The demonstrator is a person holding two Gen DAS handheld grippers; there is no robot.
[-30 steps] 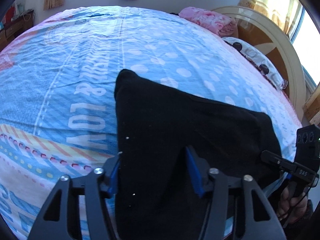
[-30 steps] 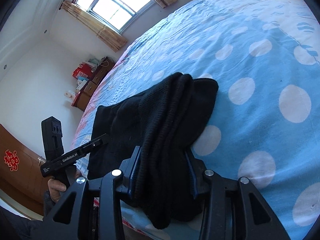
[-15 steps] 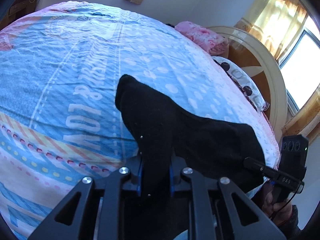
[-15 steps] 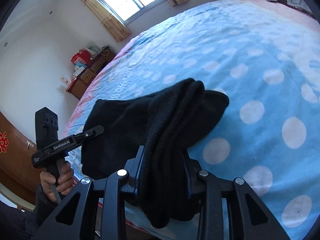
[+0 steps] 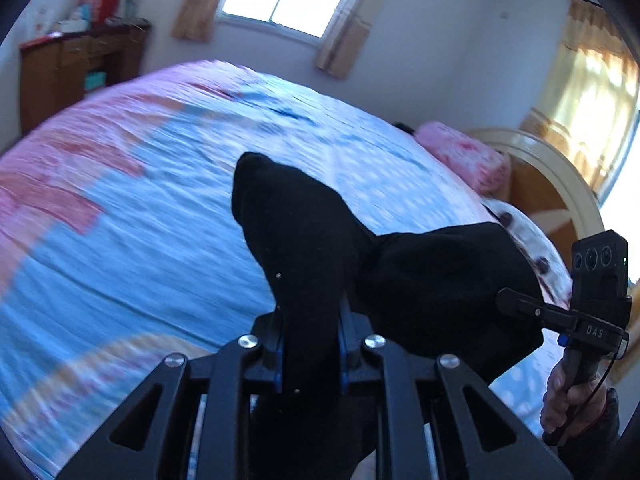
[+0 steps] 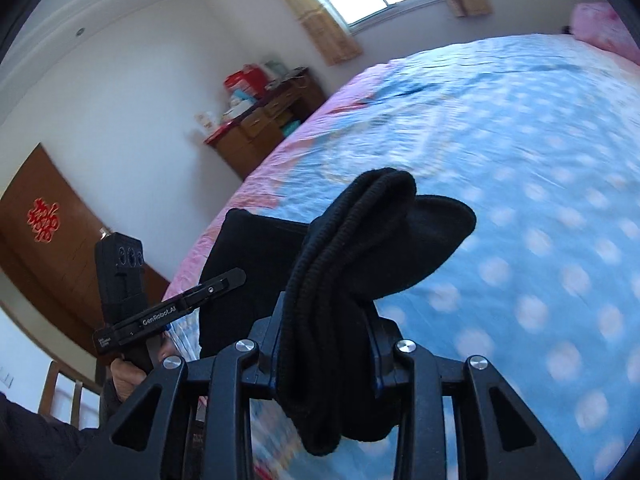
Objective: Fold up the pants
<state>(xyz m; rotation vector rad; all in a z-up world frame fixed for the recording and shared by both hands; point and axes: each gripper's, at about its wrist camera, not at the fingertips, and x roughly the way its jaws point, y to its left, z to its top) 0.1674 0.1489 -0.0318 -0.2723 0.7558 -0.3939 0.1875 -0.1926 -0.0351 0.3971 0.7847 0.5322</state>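
Left wrist view: your left gripper [image 5: 310, 344] is clamped tight on a thin fold of the black pants [image 5: 296, 232]; blue pads press the cloth from both sides.
Pants, left view: one corner sticks up past the fingers, the rest bunches off to the right toward your right gripper [image 5: 520, 304].
Pants place: lifted over the near edge of the bed [image 5: 168, 208]; whether any part touches the bed, can't tell.
Right hand [image 5: 568, 396]: bottom right corner of the left view, wrapped round the handle.
Right wrist view: your right gripper [image 6: 328, 344] is gripping a thick ribbed bundle of the pants [image 6: 360, 240], with several layers between the fingers.
Pants, right view: a loose end hangs below the jaws, and a flat panel stretches left to your left gripper [image 6: 224, 284].
Left hand [image 6: 132, 372]: lower left, on its handle.
Bed cover: blue with pale dots, pink along the far edge; blurred.
Pink pillow [image 5: 468, 156]: at the bed's headboard end.
Wooden dresser [image 6: 264, 124]: against the wall beyond the far edge of the bed.
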